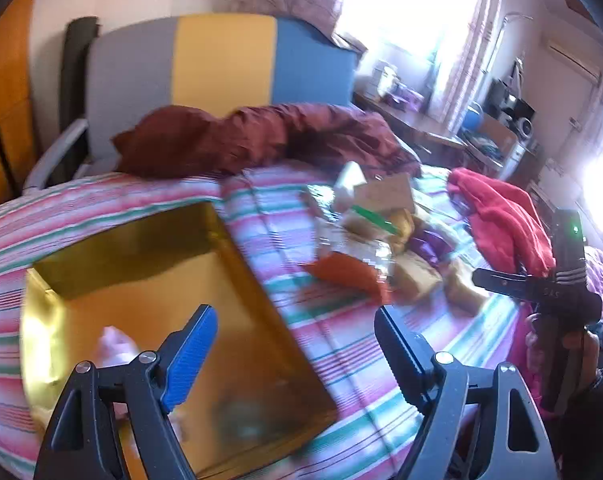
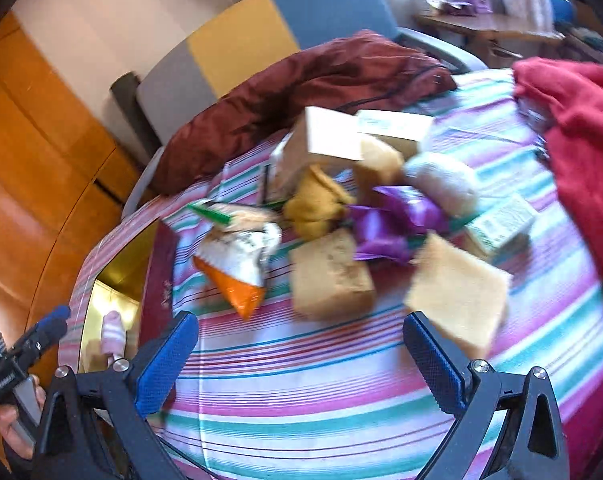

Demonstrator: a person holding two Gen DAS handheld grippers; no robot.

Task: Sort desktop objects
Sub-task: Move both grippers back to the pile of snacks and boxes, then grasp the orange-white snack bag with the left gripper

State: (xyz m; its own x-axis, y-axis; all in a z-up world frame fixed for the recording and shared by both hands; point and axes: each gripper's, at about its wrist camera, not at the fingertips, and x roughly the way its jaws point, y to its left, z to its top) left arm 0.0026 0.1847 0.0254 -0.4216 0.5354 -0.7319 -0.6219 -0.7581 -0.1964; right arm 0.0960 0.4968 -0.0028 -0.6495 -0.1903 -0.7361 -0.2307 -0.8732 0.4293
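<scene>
A gold-lined box (image 1: 149,300) lies open on the striped bedspread, with a small pink-and-white item (image 1: 113,346) inside; the box also shows in the right wrist view (image 2: 113,280). My left gripper (image 1: 297,340) is open and empty above the box's near right side. A pile of objects lies to the right: an orange-and-white snack packet (image 2: 237,264), tan sponge blocks (image 2: 329,276), a purple wrapper (image 2: 385,224), white boxes (image 2: 333,136). My right gripper (image 2: 301,344) is open and empty, just short of the pile. It shows in the left wrist view (image 1: 541,284).
A dark red jacket (image 1: 253,136) lies at the far side of the bed, a red garment (image 2: 581,140) at the right. A grey, yellow and blue chair back (image 1: 221,64) stands behind. A wooden wardrobe (image 2: 41,160) is at the left.
</scene>
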